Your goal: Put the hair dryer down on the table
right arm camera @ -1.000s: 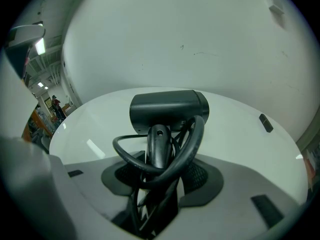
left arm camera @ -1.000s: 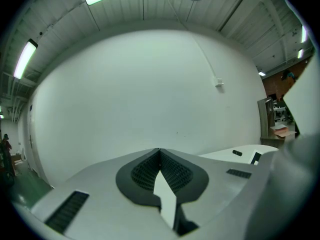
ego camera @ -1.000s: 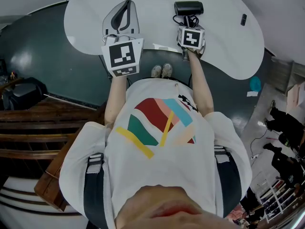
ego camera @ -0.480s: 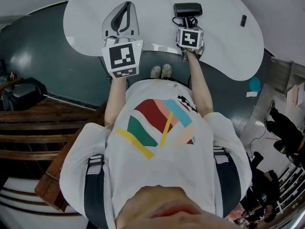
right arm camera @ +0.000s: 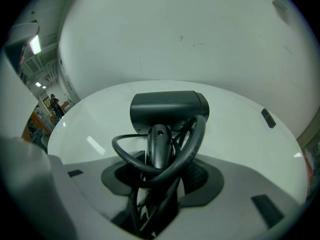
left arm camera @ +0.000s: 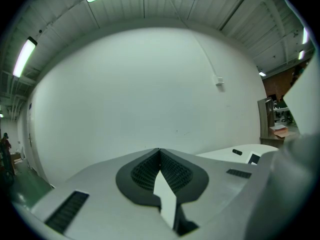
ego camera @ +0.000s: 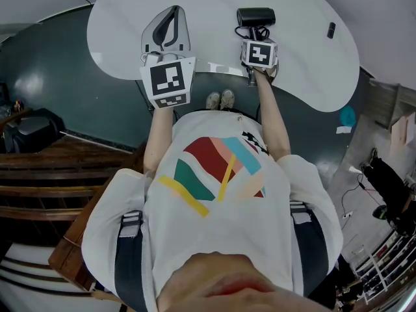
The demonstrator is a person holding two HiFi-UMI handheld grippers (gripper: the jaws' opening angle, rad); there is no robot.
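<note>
Head view: I look down on a white table (ego camera: pixel 299 57) with a round edge. A small dark thing (ego camera: pixel 332 28) lies on it, well off at 3 o'clock from the hair dryer (ego camera: pixel 255 15). I can't tell what that small thing is. The rest of the table top near the dryer is bare, so nothing stands in the way. Under the table edge I see a pair of shoes (ego camera: pixel 221 97) on the dark floor. A blue-green thing (ego camera: pixel 348 114) sits on the floor at 4 o'clock.

The left gripper (ego camera: pixel 173 12) is out over the table at 9 o'clock from the right gripper (ego camera: pixel 255 32). Its jaws are pressed together at the tips and hold nothing.

The hair dryer is black. It has a short fat body that lies crosswise and a thin handle (right arm camera: pixel 159 146). A thick black cord (right arm camera: pixel 190 144) loops round the handle in a messy ring.

The dryer is over the table, at 12 o'clock from the right gripper. Its body is out past the jaw tips. Its handle runs back between the two jaws, together with part of the cord. The jaws stand wide and are clamped on the handle and cord. I can't tell if the body touches the table top.
</note>
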